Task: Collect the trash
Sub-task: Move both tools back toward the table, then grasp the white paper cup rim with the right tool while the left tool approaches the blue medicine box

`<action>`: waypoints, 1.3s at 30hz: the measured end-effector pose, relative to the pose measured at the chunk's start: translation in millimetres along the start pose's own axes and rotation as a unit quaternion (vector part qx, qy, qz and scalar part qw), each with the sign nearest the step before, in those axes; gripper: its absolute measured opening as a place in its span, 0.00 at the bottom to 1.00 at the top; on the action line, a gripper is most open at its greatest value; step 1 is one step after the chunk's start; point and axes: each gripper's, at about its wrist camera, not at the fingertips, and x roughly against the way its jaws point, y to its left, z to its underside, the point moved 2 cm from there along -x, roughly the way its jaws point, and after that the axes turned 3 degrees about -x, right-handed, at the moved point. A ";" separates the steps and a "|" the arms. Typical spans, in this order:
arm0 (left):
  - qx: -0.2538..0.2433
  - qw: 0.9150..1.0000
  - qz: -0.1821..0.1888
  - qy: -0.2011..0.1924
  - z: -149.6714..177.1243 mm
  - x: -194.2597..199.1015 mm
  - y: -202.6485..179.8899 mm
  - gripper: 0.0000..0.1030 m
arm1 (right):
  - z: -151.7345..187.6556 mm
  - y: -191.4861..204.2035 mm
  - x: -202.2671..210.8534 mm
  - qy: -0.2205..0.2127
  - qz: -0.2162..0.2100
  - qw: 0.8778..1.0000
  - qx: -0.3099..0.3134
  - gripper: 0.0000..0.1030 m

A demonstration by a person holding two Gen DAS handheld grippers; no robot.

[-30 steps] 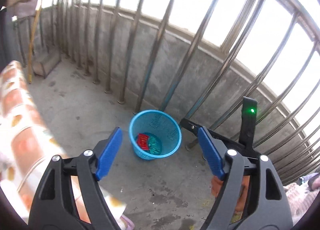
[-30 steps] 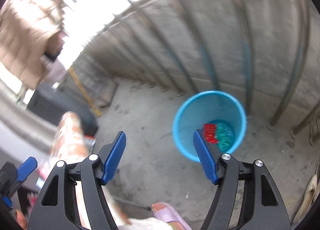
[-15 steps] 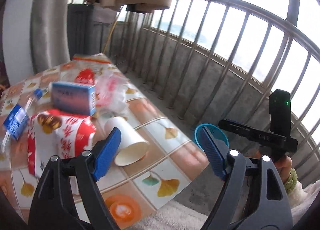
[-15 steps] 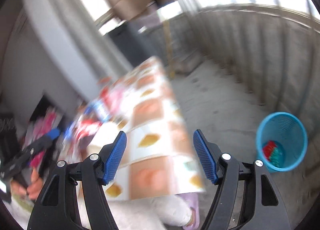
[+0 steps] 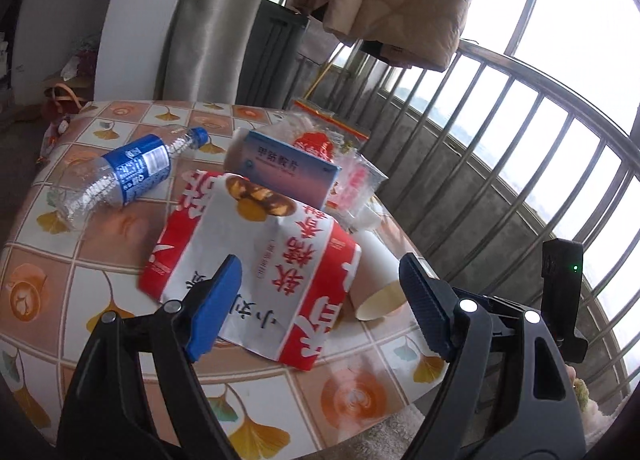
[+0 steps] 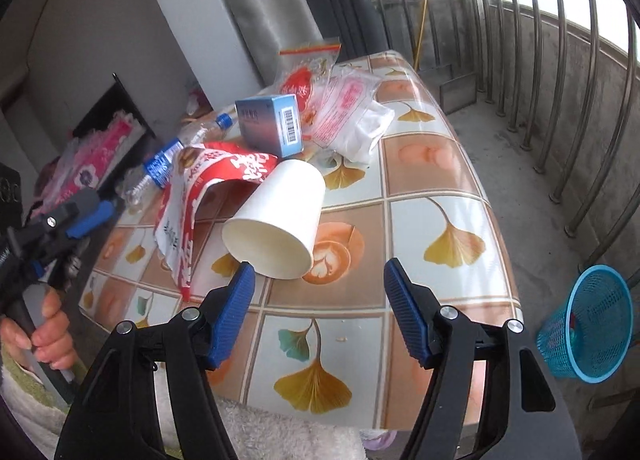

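Left claw [image 5: 320, 308] spread wide, empty, above red-white wrapper [image 5: 256, 264] on counter [image 6: 436, 196]. Right claw [image 6: 316, 312] apart, jaws just been closing, nothing btwn, near tipped paper cup [image 6: 276, 220]. Blue basket [image 6: 588, 324] on floor, beside counter.

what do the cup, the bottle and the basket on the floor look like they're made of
Cup: matte white paper, seemingly; thin rolled rim. Bottle: clear, crinkled thin plastic with a glossy blue label and blue cap. Basket: blue moulded plastic, likely; its wall is an open mesh.
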 end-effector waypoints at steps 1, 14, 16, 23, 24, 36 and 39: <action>0.003 1.000 -0.002 -0.003 0.1 0.5 4.5 0.74 | -2.0 -0.8 -5.4 0.003 0.004 1.000 -0.002 0.59; 0.029 0.999 0.018 0.003 -11.5 -21.3 32.7 0.72 | -22.5 -6.2 -33.5 0.006 0.013 0.999 -0.044 0.19; 0.031 0.999 0.029 0.002 -22.8 -25.6 30.8 0.71 | -24.0 -9.0 -33.1 0.006 0.014 0.999 -0.051 0.10; 0.021 0.998 0.057 0.000 -63.1 -38.7 9.2 0.66 | -23.6 -18.3 -24.4 0.006 0.009 0.998 -0.067 0.05; 0.018 0.998 0.060 0.001 -67.9 -41.2 5.4 0.66 | -23.1 -19.5 -22.4 0.005 0.009 0.998 -0.067 0.05; 0.065 0.995 0.062 0.052 -152.1 -118.2 0.0 0.62 | -21.0 -35.7 -7.9 -0.013 0.002 0.997 -0.080 0.05; 0.096 0.991 0.054 0.069 -177.0 -153.1 10.5 0.62 | -20.1 -39.3 -9.0 -0.012 -0.002 0.996 -0.086 0.05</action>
